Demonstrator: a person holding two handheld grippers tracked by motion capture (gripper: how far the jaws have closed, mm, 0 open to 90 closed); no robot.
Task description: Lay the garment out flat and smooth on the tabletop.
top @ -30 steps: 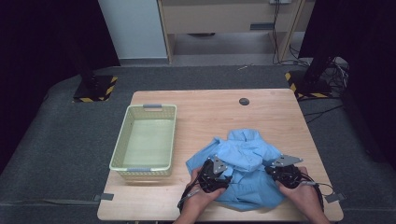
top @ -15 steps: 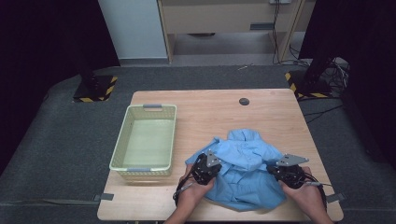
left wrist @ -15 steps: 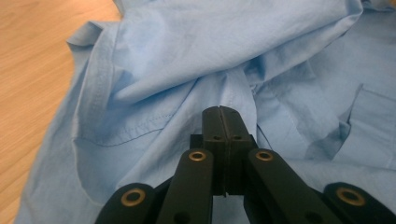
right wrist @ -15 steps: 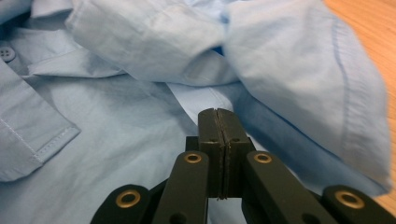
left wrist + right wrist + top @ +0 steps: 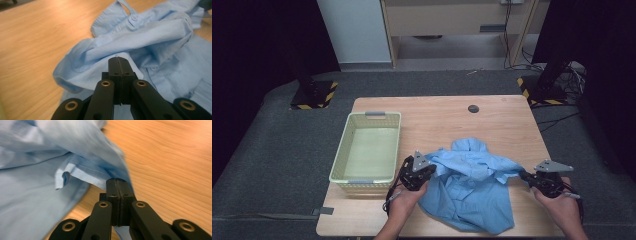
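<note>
- Light blue shirt (image 5: 469, 187): a crumpled garment on the wooden table (image 5: 437, 120), in the half nearest the person and toward the near right corner. Its lower body lies flat, reaching close to the near edge; its collar end bunches toward the table's middle.
- Left gripper (image 5: 428, 169): jaws pressed together on a fold at the shirt's left side. In the left gripper view the closed tips (image 5: 119, 62) disappear under a raised ridge of cloth, so the shirt lies directly ahead of and around the tips, spreading away to the right of that view.
- Right gripper (image 5: 526, 177): jaws pressed together on a hemmed edge at the shirt's right side, close to the table's right edge. In the right gripper view the stitched hem runs into the tips (image 5: 117, 185) and a strip of cloth hangs below them; the bulk of the shirt lies to the left of the tips, bare wood to the right.
- Reason for the hold (judgement): the two pinches sit on opposite sides of the garment, and the cloth between them forms a band lifted off the table. This suggests the shirt is being drawn apart to open it out, probably for folding or for moving.
- Green basket (image 5: 343, 152): stands empty along the table's left edge, just beside the left gripper, apart from the shirt; a likely destination.
- Dark round spot (image 5: 473, 108): near the far edge, well apart from the shirt.
</note>
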